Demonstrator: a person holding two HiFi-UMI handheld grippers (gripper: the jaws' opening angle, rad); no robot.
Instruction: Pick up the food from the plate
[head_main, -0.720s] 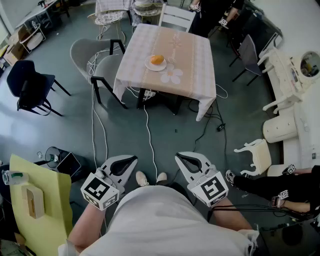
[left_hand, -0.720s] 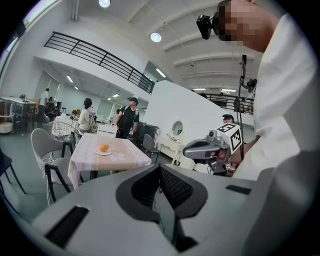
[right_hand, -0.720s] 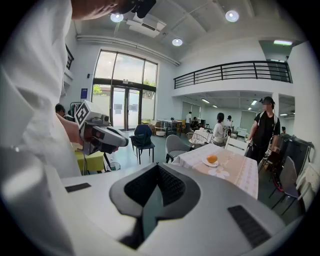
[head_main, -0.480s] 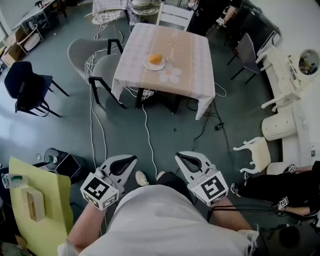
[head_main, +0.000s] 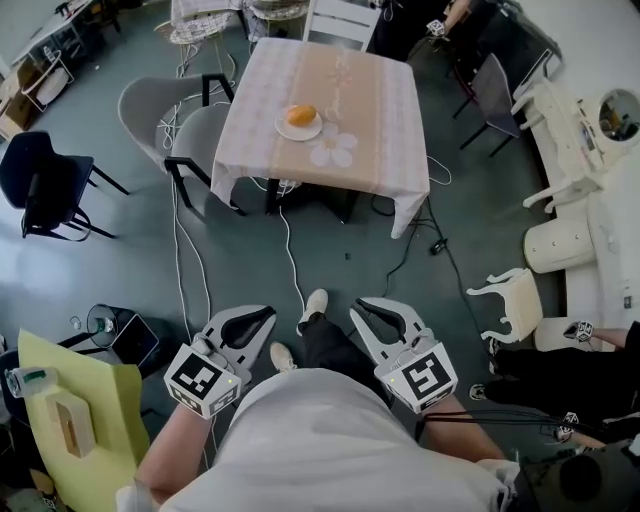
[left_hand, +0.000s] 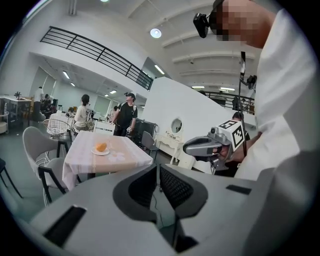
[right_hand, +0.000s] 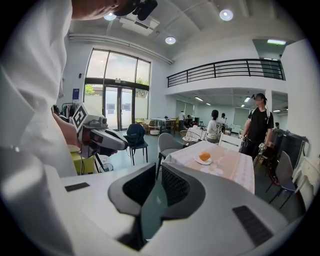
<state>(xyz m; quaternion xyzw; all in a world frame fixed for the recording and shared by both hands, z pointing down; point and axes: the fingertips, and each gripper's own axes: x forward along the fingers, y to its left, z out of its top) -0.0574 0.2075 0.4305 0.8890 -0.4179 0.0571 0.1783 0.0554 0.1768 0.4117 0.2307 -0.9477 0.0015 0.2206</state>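
An orange piece of food (head_main: 301, 114) lies on a small white plate (head_main: 299, 127) on the table (head_main: 370, 110), which has a pale checked cloth and stands far ahead. The food (left_hand: 101, 147) also shows small in the left gripper view, and the food (right_hand: 205, 157) again in the right gripper view. Low in the head view, close to my body, my left gripper (head_main: 262, 318) and right gripper (head_main: 364, 309) are both held level. Both are shut with nothing between the pads, and both are well short of the table.
Grey chairs (head_main: 150, 100) stand at the table's left and a dark chair (head_main: 45, 185) further left. Cables (head_main: 290, 265) trail over the floor. White furniture (head_main: 565, 130) lines the right side. People stand beyond the table (left_hand: 127, 112). A yellow board (head_main: 75, 425) is at my lower left.
The table and plate have shifted up and left in the head view as I step forward; a foot now shows ahead of me. Both grippers keep their place and stay shut.
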